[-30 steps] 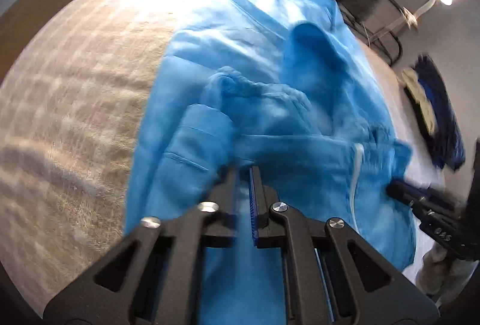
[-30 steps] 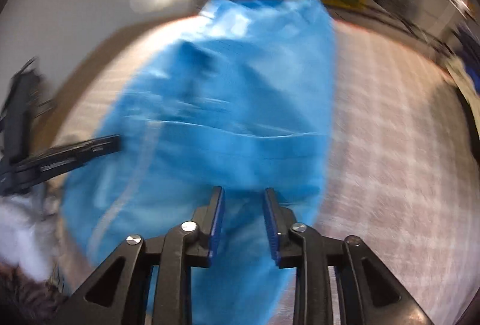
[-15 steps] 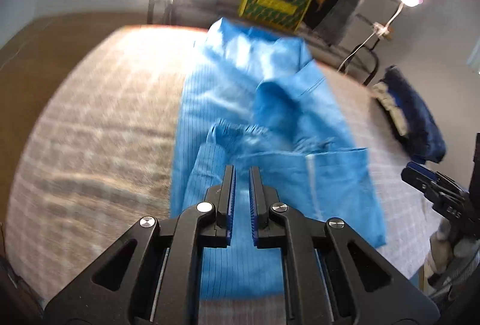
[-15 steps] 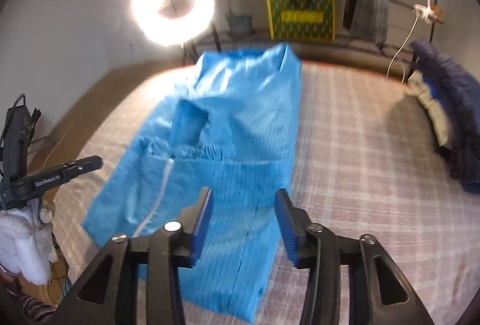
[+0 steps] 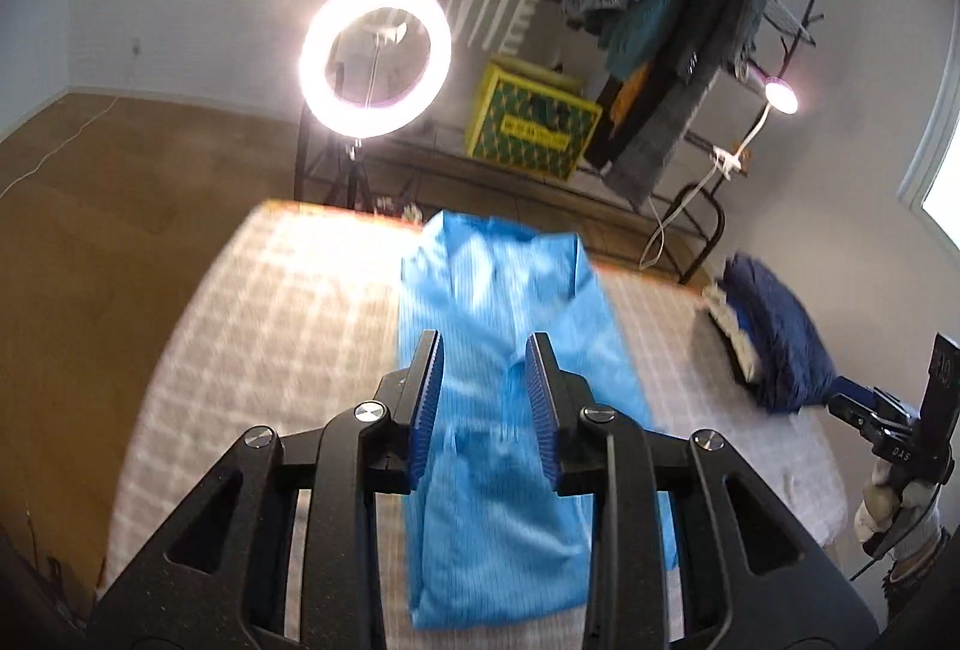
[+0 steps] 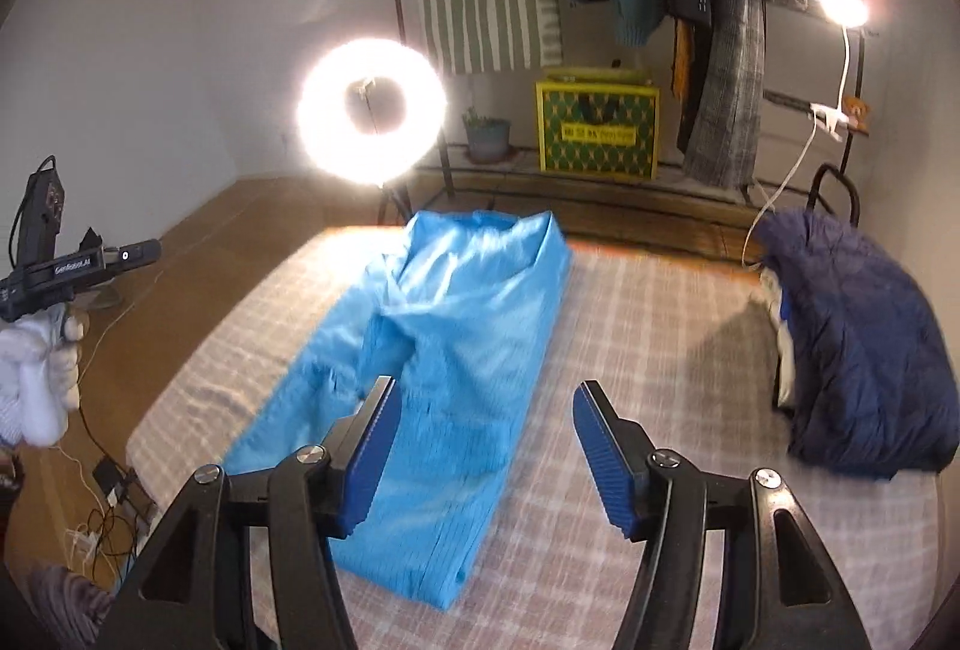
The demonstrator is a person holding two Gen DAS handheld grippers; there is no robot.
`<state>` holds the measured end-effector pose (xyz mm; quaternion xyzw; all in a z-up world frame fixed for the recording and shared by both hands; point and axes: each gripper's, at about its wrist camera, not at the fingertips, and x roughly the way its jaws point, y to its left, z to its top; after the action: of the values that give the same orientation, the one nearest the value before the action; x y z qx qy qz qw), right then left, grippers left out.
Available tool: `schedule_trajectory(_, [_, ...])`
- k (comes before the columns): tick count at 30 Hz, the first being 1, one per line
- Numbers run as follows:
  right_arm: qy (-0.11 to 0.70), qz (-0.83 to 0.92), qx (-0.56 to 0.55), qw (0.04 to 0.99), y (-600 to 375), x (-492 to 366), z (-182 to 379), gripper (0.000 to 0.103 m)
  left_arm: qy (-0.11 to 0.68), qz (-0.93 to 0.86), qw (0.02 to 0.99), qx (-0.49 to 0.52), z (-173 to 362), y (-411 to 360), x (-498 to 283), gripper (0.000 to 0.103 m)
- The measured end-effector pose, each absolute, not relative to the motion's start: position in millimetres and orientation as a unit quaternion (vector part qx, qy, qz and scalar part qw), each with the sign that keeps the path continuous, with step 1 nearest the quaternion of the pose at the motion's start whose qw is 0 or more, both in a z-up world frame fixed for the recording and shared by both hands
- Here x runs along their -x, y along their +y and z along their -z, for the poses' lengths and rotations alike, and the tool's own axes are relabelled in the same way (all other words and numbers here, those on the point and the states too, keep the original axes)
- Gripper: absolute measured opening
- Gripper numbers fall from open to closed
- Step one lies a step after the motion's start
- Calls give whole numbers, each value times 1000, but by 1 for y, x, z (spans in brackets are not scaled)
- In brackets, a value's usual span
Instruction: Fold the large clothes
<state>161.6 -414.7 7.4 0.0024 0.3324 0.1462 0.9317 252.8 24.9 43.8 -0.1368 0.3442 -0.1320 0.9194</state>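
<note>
Checked bedspread (image 6: 690, 362) under blue garment (image 6: 456, 350), ring light (image 6: 372, 110) behind, both grippers (image 5: 483, 398) (image 6: 483, 446) just parted, empty.

We count one blue garment (image 6: 456, 350) on the one checked bed (image 6: 660, 350), and one dark navy bundle (image 6: 864, 344) to the right of that garment. Behind the bed we see two lights: one ring light (image 6: 372, 110) and one small lamp (image 6: 843, 6). One yellow-and-green box (image 6: 597, 128) sits beyond the bed, and one potted plant (image 6: 486, 137) beside the box. Two grippers show: the right gripper (image 6: 480, 449) and the left gripper (image 5: 485, 404).
</note>
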Motion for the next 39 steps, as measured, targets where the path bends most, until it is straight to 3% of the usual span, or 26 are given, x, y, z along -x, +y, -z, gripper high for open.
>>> schedule_trajectory(2, [325, -147, -5, 934, -418, -172, -20, 63, 340, 136, 921, 134, -54, 27, -269, 42])
schedule_trajectory(8, [335, -156, -32, 928, -433, -250, -23, 65, 354, 154, 914, 128, -41, 15, -350, 43])
schedule_trajectory(18, [400, -168, -47, 900, -447, -430, 84, 65, 423, 184, 877, 134, 84, -22, -494, 43])
schedule_trajectory(22, [407, -176, -76, 893, -442, -484, 121, 66, 439, 193, 867, 133, 120, -31, -545, 53])
schedule_trajectory(27, [412, -190, -118, 883, -436, -546, 161, 66, 464, 181, 855, 142, 163, -32, -600, 54])
schedule_trajectory(39, [441, -219, -140, 859, -416, -607, 213, 64, 478, 170, 849, 149, 209, -47, -649, 54])
